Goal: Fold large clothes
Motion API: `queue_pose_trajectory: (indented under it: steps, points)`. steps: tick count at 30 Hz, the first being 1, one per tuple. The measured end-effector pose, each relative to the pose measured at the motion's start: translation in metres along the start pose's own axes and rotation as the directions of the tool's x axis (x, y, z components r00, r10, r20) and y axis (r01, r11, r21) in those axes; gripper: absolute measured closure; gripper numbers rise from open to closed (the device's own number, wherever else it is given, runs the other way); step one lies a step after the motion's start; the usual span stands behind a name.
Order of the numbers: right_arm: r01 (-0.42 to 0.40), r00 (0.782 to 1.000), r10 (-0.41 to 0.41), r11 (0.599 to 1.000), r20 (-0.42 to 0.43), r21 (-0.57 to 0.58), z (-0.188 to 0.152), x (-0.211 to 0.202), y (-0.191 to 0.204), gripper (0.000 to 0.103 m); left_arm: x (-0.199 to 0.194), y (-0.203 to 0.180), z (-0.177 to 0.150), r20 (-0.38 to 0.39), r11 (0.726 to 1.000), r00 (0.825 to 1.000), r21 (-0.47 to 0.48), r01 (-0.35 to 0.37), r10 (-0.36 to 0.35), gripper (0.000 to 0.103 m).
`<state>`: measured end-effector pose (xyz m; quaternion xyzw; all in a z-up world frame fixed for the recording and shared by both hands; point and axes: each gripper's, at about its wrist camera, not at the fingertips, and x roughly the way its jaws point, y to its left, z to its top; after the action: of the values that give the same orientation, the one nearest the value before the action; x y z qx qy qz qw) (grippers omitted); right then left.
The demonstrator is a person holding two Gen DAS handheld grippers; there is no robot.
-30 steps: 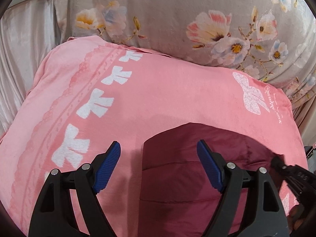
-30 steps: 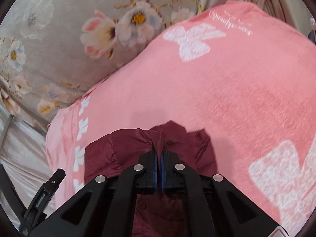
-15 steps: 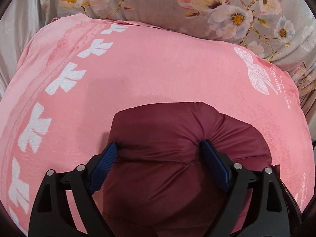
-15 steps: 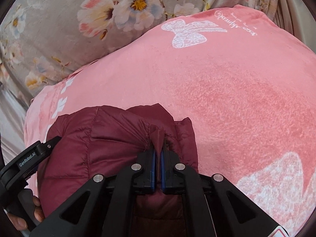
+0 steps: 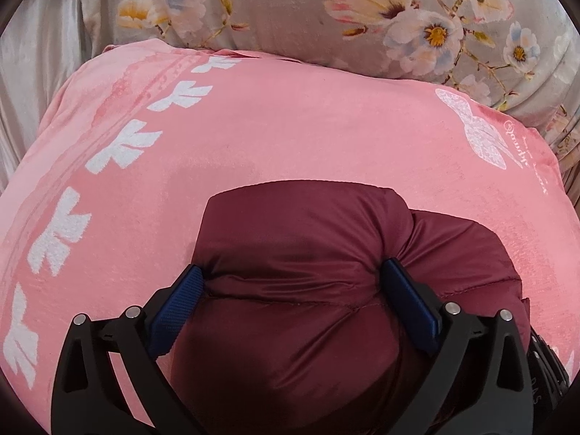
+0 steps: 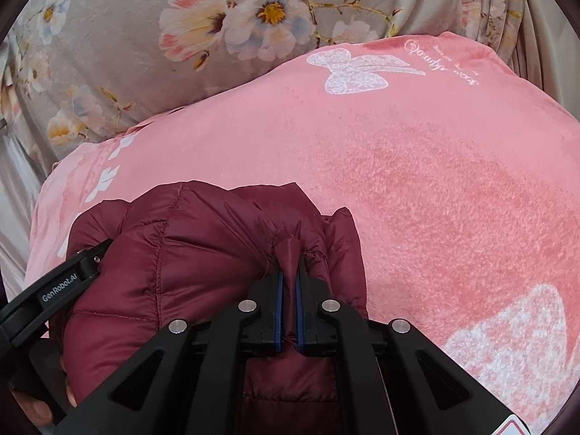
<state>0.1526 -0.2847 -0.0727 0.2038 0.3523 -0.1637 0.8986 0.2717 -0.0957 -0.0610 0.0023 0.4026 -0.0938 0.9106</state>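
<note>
A dark maroon quilted puffer jacket (image 5: 301,282) lies bunched on a pink plush blanket with white bow prints (image 5: 290,134), ahead of and beneath both sets of fingers. The left gripper (image 5: 293,297) has just been opening; its 2 blue-padded fingers (image 5: 174,301) stand spread wide, with the puffy bulk of the jacket bulging between them and touching both pads. The right gripper (image 6: 288,282) has its 2 fingers pressed together, pinching a thin ridge of jacket fabric. Beyond the fingertips lies a grey floral bedcover (image 6: 127,54).
</note>
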Motion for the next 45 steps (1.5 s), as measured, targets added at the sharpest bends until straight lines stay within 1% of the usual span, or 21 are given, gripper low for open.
queue_pose_trajectory:
  steps: [4, 31, 45]
  points:
    - [-0.006, 1.0, 0.006, 1.0, -0.002, 0.006, -0.0011, 0.0017, -0.0009, 0.1, 0.0019, -0.0015, -0.0019, 0.009, 1.0, 1.0, 0.006, -0.011, 0.011, 0.005]
    - [0.003, 1.0, -0.003, 1.0, -0.001, 0.007, -0.0035, 0.0042, -0.0005, 0.1, 0.0035, -0.0029, -0.0029, 0.014, 1.0, 1.0, 0.009, -0.012, 0.012, 0.005]
    - [0.002, 1.0, -0.002, 1.0, 0.0, 0.008, -0.0035, 0.004, -0.0008, 0.1, 0.005, -0.0074, -0.0038, 0.028, 0.998, 0.998, 0.034, -0.053, 0.052, 0.005]
